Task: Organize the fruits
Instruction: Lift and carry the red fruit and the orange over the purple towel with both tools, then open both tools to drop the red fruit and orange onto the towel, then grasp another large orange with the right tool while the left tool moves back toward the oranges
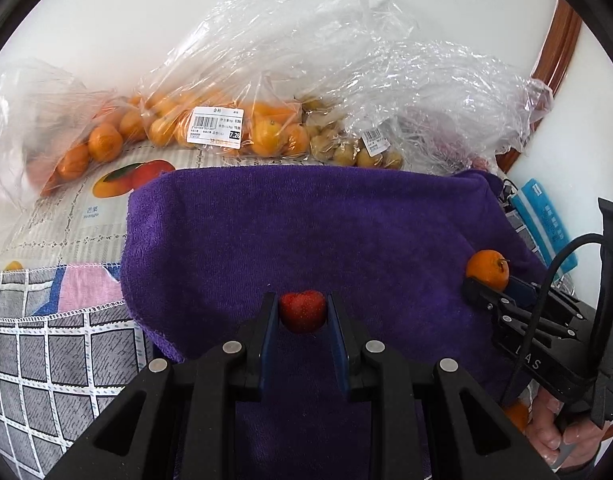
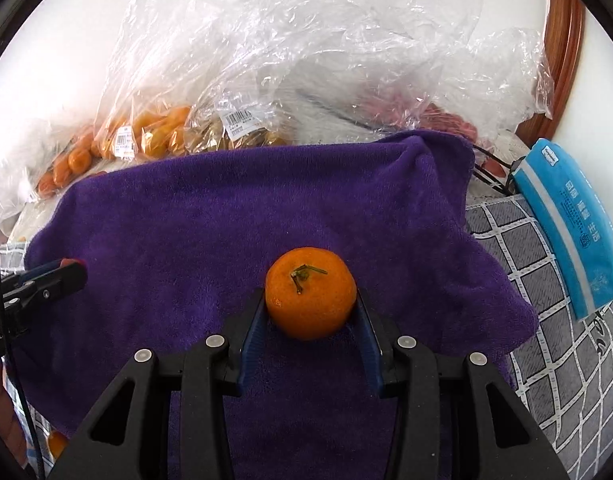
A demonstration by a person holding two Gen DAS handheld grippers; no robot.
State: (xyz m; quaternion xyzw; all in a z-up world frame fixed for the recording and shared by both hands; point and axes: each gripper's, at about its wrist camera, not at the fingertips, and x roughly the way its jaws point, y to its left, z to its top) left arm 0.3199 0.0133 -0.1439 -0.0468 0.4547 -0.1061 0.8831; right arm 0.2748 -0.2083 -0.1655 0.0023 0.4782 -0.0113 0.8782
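Observation:
My left gripper [image 1: 302,310] is shut on a small red strawberry [image 1: 302,312], held just above a purple towel [image 1: 306,224]. My right gripper [image 2: 310,304] is shut on an orange tangerine [image 2: 310,298] with a green stem, also over the purple towel [image 2: 226,208]. In the left wrist view the right gripper [image 1: 480,284] shows at the right with the tangerine [image 1: 487,272] in its fingers. The left gripper [image 2: 72,268] enters the right wrist view from the left edge, a bit of red at its tip.
Clear plastic bags of tangerines [image 1: 262,128] and small yellow-brown fruit [image 1: 346,148] lie behind the towel against the white wall. A blue tissue pack [image 2: 570,224] lies right of the towel on a grey checked cloth [image 2: 546,340]. A hand [image 1: 562,432] holds the right gripper.

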